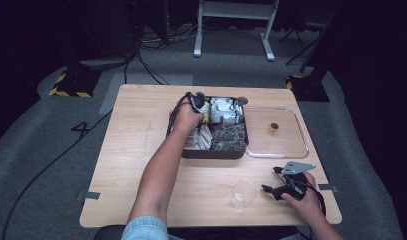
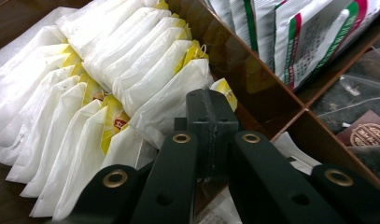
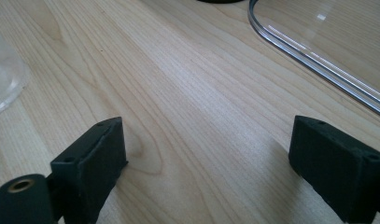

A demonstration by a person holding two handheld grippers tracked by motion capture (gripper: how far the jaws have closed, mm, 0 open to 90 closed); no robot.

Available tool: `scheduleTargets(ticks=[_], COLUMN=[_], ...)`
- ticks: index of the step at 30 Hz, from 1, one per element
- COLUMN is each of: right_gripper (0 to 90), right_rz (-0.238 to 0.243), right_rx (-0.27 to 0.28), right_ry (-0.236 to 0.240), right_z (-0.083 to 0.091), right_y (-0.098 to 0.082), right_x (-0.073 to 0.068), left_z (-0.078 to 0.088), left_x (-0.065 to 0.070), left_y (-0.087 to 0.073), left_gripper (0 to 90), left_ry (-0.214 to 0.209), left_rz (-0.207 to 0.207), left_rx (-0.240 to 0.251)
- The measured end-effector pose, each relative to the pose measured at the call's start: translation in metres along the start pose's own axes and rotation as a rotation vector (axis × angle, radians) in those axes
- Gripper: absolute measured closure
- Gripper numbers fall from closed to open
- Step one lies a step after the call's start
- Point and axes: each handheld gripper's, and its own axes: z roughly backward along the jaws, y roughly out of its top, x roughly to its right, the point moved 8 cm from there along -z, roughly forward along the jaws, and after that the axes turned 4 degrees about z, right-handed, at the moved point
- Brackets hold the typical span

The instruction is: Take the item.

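**Left gripper down among the tea bags**

The left gripper (image 2: 212, 122) — jaws pressed together — noses against white paper tea bags with yellow tags (image 2: 108, 88) in the dark compartmented box (image 1: 214, 153). The right gripper (image 3: 208, 163) (jaws wide apart) hovers over the light wooden table (image 1: 136, 150), near a clear plastic cup (image 1: 242, 194).

Left gripper (image 2: 212, 122) jaws pressed together, arm outstretched; right gripper (image 3: 204, 158) jaws spread wide.
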Motion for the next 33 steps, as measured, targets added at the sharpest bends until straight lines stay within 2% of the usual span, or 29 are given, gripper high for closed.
scheduleTargets(ticks=[8,18,33], right_gripper=[11.3,11.3,11.2], right_rz=[0.0,-0.001,0.0], right_rx=[0.0,0.0,0.0], right_ry=[0.0,0.0,0.0], right_z=[0.0,0.0,0.0], right_y=[0.0,0.0,0.0], right_x=[0.0,0.0,0.0], left_z=[0.011,0.034,0.082], left_x=[-0.003,-0.002,0.006], left_y=[0.006,0.016,0.018], left_gripper=[90.0,90.0,90.0], left_ry=[-0.003,-0.045,-0.055], left_rz=[0.012,0.043,0.011], left_rx=[0.047,0.141,0.237])
